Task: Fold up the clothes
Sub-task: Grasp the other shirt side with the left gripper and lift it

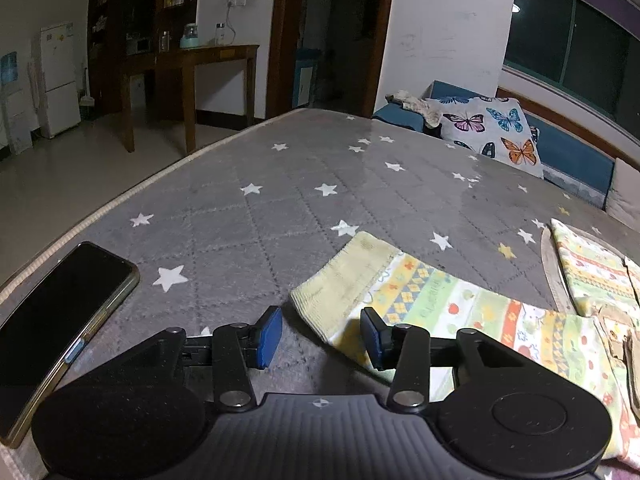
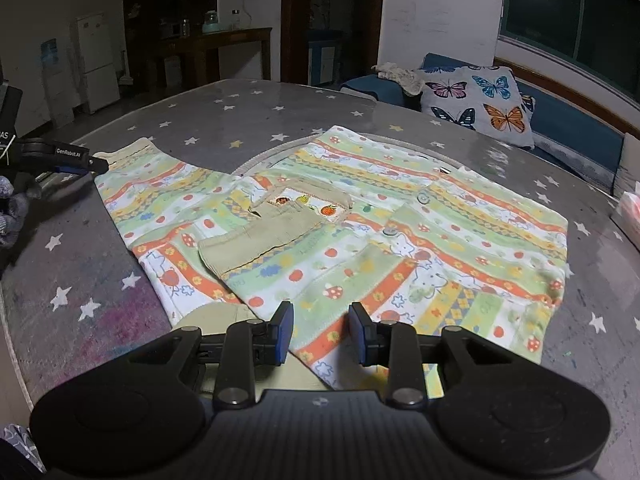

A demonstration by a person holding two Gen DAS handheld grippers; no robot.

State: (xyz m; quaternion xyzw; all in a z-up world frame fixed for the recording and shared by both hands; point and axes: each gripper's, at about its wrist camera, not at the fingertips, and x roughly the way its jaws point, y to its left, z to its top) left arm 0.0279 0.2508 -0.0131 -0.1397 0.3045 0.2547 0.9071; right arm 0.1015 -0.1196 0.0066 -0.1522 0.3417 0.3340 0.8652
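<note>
From the left wrist, the left claw (image 1: 321,337) stands open over the yellowish ribbed cuff of a sleeve (image 1: 404,300), its right blue pad above the cloth and nothing pinched, while one dark glossy phone (image 1: 60,320) lies on the grey quilted, star-printed bed cover (image 1: 280,208). From the right wrist, one small knitted cardigan (image 2: 400,236), striped green, orange, yellow and white, with a beige pocket and two visible buttons, lies spread flat on the bed near one butterfly-print pillow (image 2: 476,100). The right claw (image 2: 321,332) stands part open over the hem, gripping nothing.
</note>
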